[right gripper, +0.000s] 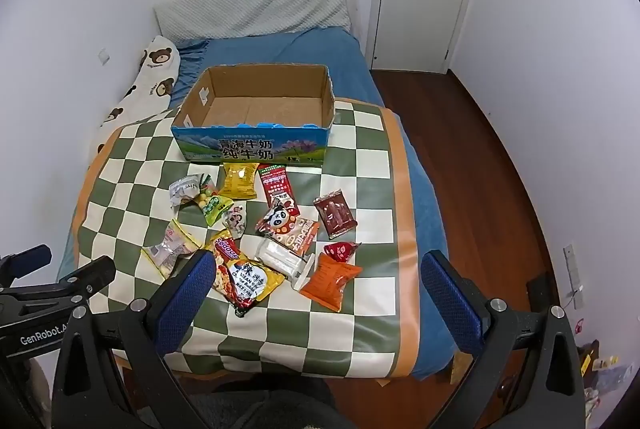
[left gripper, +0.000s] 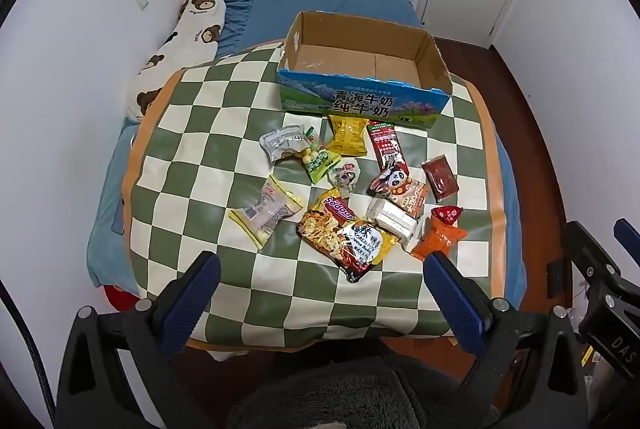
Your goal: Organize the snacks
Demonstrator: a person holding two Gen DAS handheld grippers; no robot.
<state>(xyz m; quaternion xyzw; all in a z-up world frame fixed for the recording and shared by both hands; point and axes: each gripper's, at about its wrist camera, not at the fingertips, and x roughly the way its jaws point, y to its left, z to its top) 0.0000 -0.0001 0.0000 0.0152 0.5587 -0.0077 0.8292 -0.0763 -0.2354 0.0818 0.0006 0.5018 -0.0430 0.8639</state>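
Snacks point(left gripper: 344, 197) overlap below the empty box point(left gripper: 362, 101); left gripper point(left gripper: 320, 293) and right gripper point(right gripper: 318, 289) gape wide — a careless pinch may drag neighbouring packets.

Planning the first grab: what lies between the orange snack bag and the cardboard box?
In the right wrist view, a small red packet and a dark red sausage pack lie between the orange snack bag and the cardboard box.

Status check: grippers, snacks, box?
Left gripper open, right gripper open, both empty. Open cardboard milk box holds nothing. Snack packets, including the Sedaap noodle packet, loose on checkered green-and-white mat. Nothing blocking.
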